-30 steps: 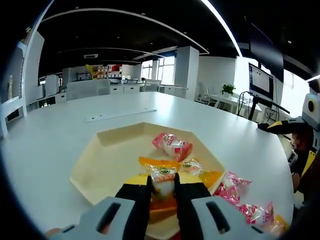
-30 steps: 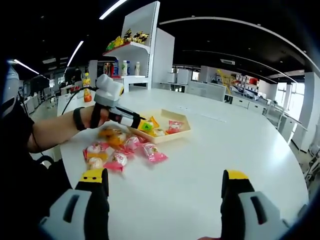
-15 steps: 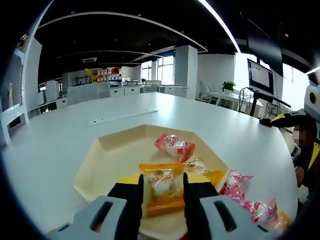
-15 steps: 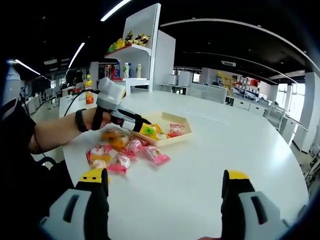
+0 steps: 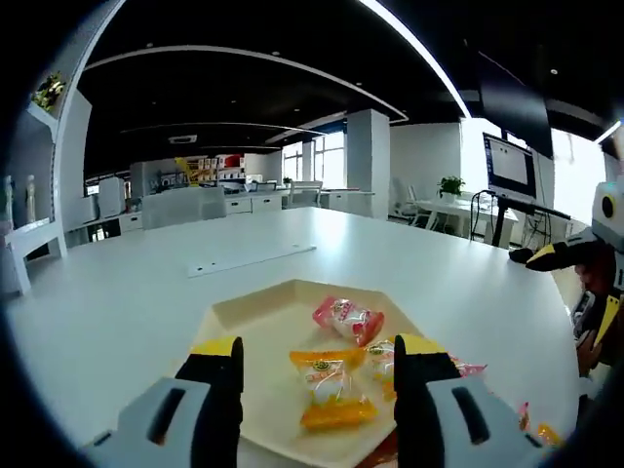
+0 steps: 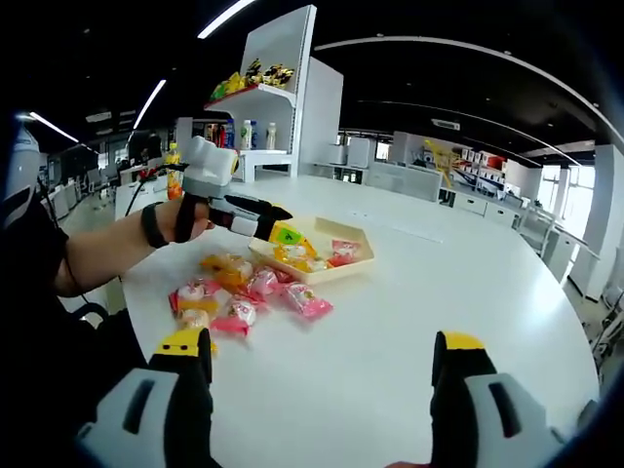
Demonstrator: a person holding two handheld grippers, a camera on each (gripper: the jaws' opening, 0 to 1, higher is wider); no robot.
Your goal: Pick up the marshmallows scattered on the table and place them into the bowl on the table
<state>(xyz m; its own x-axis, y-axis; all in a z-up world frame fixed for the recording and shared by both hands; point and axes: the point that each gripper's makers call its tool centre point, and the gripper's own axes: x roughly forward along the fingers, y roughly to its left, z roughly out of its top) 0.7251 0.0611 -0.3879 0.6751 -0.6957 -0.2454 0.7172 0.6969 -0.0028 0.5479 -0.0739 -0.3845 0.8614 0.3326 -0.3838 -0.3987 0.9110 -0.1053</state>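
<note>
In the left gripper view, my left gripper [image 5: 317,375] hangs with its black, yellow-tipped jaws spread wide and holding nothing, above the near edge of the cream, angular bowl [image 5: 258,317] on the white table [image 5: 127,292]. Between the jaws lies an orange-wrapped marshmallow [image 5: 327,387] on the bowl's floor; a pink-wrapped marshmallow [image 5: 348,319] lies farther in, and a third packet [image 5: 382,359] sits partly hidden by the right-hand jaw. More pink packets [image 5: 468,370] peek out beyond that jaw, on the table beside the bowl. My right gripper [image 5: 565,255] reaches in at the right edge, over the table's far side

In the right gripper view, my right gripper [image 6: 322,366] is held above bare white tabletop [image 6: 409,292], jaws wide apart and empty. Across the table, my left hand [image 6: 187,216] carries the left gripper [image 6: 276,226], its tips over the bowl [image 6: 327,265], which holds a few wrapped sweets. Just beside the bowl, on its near-left side, a loose cluster of marshmallows [image 6: 239,292] in pink and orange wrappers lies scattered on the table. A white shelf unit [image 6: 268,93] with goods stands behind
</note>
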